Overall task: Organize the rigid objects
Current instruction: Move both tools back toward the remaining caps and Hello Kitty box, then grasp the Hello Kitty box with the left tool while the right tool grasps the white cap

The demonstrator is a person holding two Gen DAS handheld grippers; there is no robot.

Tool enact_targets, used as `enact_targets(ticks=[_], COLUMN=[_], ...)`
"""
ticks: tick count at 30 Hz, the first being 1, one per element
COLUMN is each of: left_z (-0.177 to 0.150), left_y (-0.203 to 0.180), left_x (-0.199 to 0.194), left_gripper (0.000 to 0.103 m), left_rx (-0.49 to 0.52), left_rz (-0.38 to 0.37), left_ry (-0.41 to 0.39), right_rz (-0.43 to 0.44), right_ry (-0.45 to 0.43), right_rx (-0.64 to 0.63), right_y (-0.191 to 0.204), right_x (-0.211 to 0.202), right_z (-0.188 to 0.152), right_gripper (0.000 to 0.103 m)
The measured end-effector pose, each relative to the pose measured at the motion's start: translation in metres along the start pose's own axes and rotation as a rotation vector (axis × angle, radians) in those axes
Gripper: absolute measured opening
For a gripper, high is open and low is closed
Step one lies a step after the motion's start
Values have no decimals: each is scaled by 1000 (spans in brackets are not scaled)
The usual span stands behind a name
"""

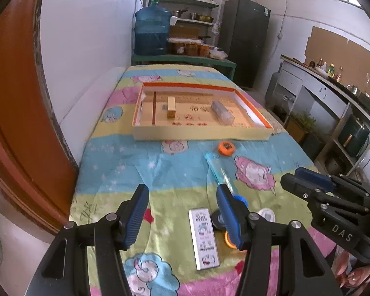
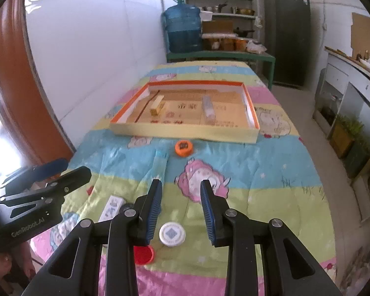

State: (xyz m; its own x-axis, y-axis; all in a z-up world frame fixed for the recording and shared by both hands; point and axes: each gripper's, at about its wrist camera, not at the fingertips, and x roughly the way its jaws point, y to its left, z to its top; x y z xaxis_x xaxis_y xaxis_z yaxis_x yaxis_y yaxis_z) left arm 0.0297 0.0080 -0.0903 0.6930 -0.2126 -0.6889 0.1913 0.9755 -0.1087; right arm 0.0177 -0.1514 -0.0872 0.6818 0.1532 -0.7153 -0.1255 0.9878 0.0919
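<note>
Cloth: a cartoon-printed cover is spread over the table (image 1: 125,162), and every item is laid on it.

Left view, gripper: the left gripper (image 1: 182,215) is seen spread wide with nothing between its pads.
Left view, card: a flat white card (image 1: 204,239) is found just below and right of the gap, its long axis running roughly along the fingers.
Left view, tube: a clear tube (image 1: 218,170) is laid ahead of the right finger, angled away toward the box.
Left view, caps: a black disc (image 1: 217,219) and a blue cap (image 1: 241,199) are partly hidden behind that finger.
Left view, box: an orange-rimmed box (image 1: 199,133) is set well ahead, holding a wooden block (image 1: 171,107) and a clear cylinder (image 1: 223,112).

Right view, gripper: the right gripper (image 2: 181,213) is seen parted and empty.
Right view, cap: a white cap (image 2: 172,234) is placed directly below the gap, between the fingers.
Right view, red cap: a red cap (image 2: 143,254) is tucked beside the left finger.
Right view, orange cap: an orange cap (image 2: 184,148) is laid ahead, just short of the box.

Judgement: the white cap is judged nearest to the right gripper, the card to the left.
</note>
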Motion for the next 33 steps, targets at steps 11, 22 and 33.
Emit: enact_targets(ticks=[11, 22, 33], left_z=[-33, -48, -55], left_y=[-4, -8, -19], left_x=[14, 31, 37], left_gripper=[57, 57, 57], left_rx=[5, 16, 93], left_rz=[-35, -29, 18], left_ry=[92, 157, 159], right_rz=[13, 15, 30], right_ry=[54, 68, 102], right_rx=[-8, 6, -4], right_y=[5, 1, 3], right_x=[10, 13, 20], right_z=[-22, -28, -36], right_gripper=[33, 33, 33])
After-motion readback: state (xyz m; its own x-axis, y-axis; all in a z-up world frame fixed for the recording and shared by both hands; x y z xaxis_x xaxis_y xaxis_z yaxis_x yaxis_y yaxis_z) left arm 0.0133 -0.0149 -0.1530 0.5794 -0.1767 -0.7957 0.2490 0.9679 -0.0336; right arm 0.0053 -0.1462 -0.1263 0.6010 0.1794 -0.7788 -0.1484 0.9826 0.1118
